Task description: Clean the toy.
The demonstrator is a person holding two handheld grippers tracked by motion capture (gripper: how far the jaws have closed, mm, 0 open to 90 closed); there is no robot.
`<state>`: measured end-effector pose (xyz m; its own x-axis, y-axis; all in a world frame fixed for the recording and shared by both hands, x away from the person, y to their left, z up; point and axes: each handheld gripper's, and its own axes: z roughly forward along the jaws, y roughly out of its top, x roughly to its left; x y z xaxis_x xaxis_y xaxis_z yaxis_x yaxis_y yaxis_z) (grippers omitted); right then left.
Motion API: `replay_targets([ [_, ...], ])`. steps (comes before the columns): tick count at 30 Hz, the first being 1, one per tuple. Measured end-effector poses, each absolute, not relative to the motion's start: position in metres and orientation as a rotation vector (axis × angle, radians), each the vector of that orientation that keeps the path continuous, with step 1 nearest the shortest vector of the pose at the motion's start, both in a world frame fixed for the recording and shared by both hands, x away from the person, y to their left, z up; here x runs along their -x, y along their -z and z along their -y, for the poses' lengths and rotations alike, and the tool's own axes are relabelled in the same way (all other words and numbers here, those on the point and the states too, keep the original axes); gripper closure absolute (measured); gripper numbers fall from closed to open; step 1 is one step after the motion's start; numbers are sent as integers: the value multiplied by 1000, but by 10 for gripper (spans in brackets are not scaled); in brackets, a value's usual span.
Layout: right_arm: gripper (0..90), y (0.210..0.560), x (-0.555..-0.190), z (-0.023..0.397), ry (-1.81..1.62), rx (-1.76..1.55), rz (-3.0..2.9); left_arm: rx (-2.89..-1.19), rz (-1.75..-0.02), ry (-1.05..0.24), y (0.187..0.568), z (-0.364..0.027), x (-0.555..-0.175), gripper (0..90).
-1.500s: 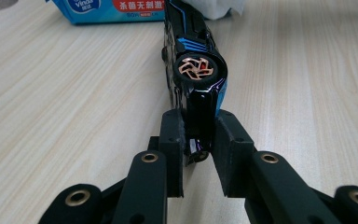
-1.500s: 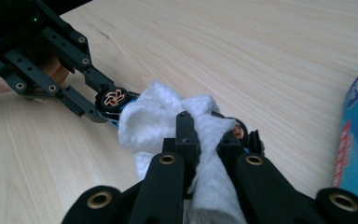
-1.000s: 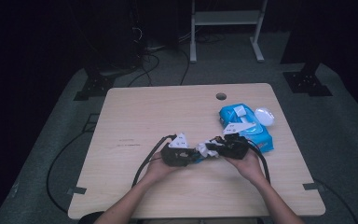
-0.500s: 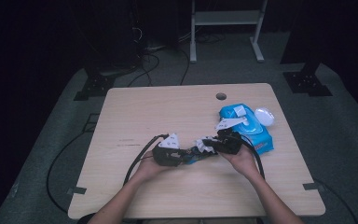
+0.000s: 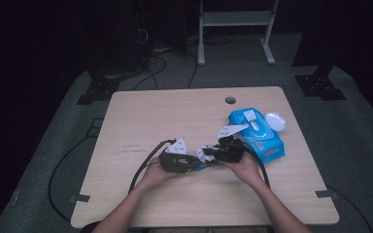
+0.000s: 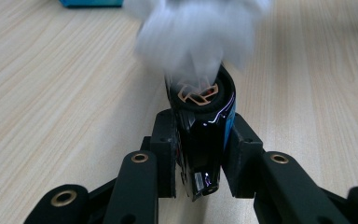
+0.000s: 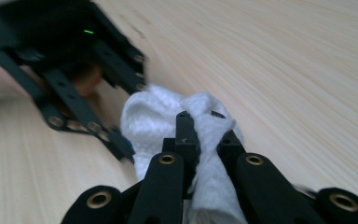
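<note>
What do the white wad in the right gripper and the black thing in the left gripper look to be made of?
White wad: soft fabric or a thick non-woven wipe, matte, with a fine weave-like texture and crumpled folds; likely a wet wipe. Black object: hard and glossy, probably plastic or coated glass, given its sharp light reflections and a copper-coloured emblem on its end.

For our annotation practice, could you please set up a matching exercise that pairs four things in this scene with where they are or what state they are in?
Things:
1. black glossy object
2. white wipe
3. blue wipes pack
4. small white lid

Places or states:
A. lies on the table beside the pack's far right corner
B. clamped in the right gripper
C. clamped in the left gripper
D. lies flat at the right side of the table

Pairs: 1-C, 2-B, 3-D, 4-A
</note>
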<state>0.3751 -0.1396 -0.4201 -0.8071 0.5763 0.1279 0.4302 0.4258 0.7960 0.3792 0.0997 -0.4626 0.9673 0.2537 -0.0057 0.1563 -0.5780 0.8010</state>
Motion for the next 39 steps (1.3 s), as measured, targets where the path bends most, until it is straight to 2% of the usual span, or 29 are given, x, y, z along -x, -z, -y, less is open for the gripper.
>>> replay_targets([
  [8, 837, 420, -379, 182, -1296, -1035, -2412, -2200, -282, -123, 462, -101, -382, 686],
  [15, 837, 419, -374, 162, -1254, -938, -2434, -2206, -286, -125, 462, -102, -382, 686],
  [27, 837, 423, -376, 191, -1301, -1023, -2389, -2199, -292, -112, 462, -104, -383, 687],
  [39, 836, 424, -374, 174, -1334, -966, -2414, -2200, -284, -104, 462, -106, -385, 687],
])
